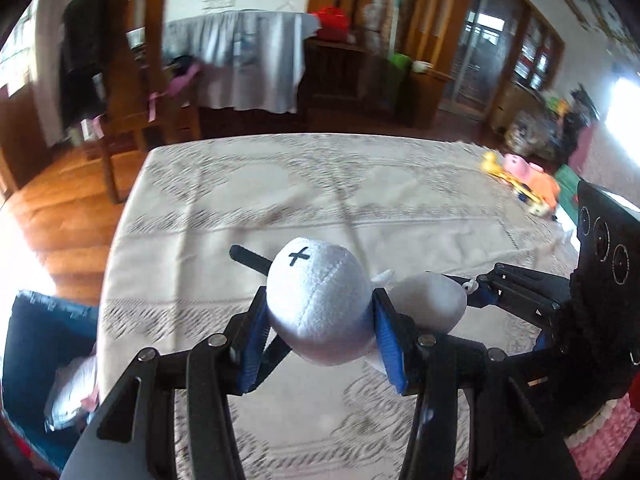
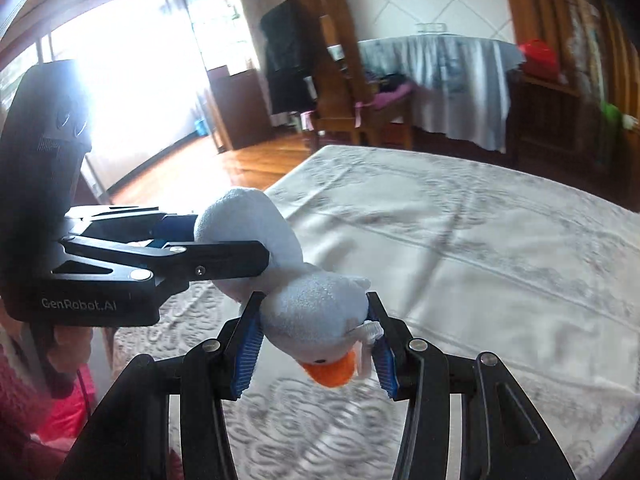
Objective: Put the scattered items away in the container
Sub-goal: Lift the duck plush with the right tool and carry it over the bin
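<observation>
A: Left wrist view: the plush duck [image 1: 320,312] hangs at six o'clock above the tablecloth [image 1: 280,208], the left gripper [image 1: 320,320] clamped on its body.

B: The right gripper [image 2: 316,336] pinches its head, likely to steady the floppy toy while carrying.

A: One duck, two grippers. A pile of toys [image 1: 524,180] lies at two o'clock; no container visible.

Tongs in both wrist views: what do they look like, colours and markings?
Both tongs, left and right, are black angular linkages with silver pivot bolts and ribbed blue pads. The left body carries white "GenRobot.AI" lettering; the right body shows three round ringed marks.
</observation>
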The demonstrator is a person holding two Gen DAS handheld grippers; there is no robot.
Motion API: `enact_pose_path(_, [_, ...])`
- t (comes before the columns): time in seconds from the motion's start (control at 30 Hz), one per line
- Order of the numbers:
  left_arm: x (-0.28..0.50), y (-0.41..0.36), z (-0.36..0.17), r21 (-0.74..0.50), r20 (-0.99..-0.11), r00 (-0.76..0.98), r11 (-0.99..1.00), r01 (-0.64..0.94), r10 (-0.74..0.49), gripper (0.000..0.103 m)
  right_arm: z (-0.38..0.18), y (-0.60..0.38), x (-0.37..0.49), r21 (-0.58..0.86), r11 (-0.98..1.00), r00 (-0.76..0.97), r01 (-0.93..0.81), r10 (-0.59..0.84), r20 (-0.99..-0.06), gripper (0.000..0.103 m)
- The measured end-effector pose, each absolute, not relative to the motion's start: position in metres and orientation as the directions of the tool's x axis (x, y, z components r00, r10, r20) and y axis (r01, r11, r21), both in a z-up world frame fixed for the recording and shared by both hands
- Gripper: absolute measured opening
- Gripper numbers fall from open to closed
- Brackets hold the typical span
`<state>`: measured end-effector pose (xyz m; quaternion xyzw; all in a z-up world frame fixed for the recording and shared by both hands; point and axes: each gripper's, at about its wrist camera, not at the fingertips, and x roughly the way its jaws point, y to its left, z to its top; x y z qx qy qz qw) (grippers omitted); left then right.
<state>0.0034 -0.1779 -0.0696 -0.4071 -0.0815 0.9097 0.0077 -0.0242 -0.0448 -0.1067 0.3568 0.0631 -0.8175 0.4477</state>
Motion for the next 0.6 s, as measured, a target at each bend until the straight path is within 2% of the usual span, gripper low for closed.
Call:
enact_pose_path(0.37, [0.072,-0.295,-0.091,-0.211,-0.731,-0.68,-0.929,0.304,-0.057,0.049,-0.118,-0.196,0.019,0.162,-0.386,-0.171,0.908,-0.695,-0.699,0.048])
enact_pose_path(0.6, [0.114,-0.367,-0.099,-0.178,-0.752,-0.63,-0.861,0.476,-0.193,0.049,-0.133,-0.296,0.047,0.173,-0.252,-0.051,0.952,-0.687,-0.725,0.048])
